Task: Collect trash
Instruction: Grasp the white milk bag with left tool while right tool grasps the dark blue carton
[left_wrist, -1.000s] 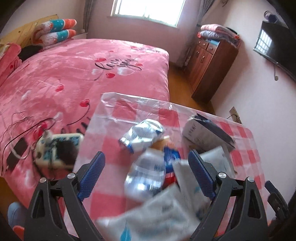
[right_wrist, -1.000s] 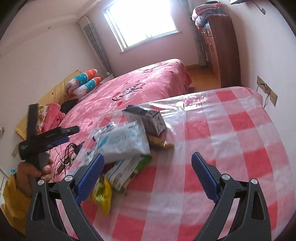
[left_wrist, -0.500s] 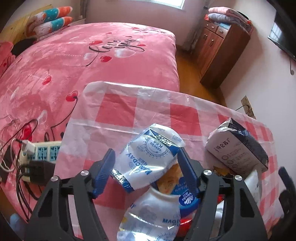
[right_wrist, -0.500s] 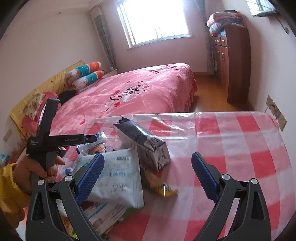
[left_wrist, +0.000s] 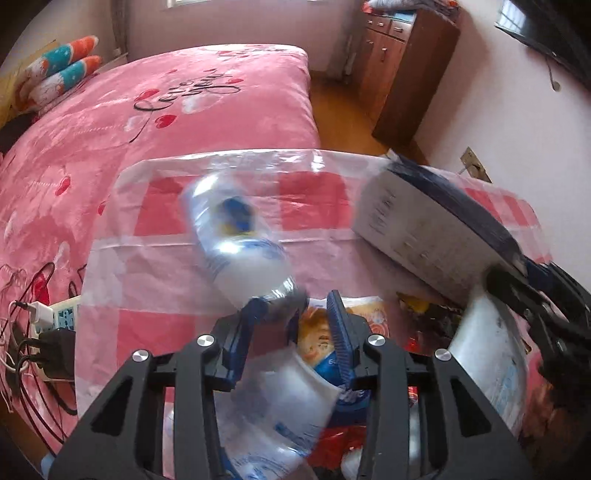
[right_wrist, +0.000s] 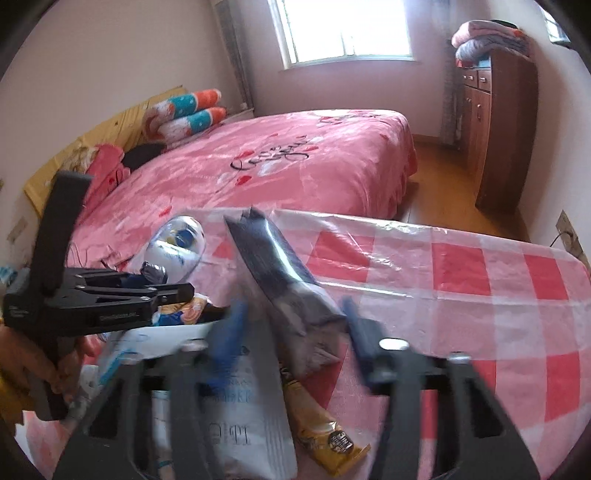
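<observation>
both jaws closing: left gripper pinches crumpled white-blue plastic pouch; right gripper around grey foil bag at twelve o'clock.

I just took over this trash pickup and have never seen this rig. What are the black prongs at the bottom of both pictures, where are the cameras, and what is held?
There is no robot: a person holds a hand-squeezed claw in each hand. Each picture comes from a fisheye camera on one claw, looking along its two blue-padded prongs. The left claw is closing and pinches the crumpled end of a white pouch. The right view shows that claw from the side, with the hand holding it. The right claw is closing around a grey carton; blur hides whether it grips yet. On the checked table also lie a white bag and a yellow wrapper.
</observation>
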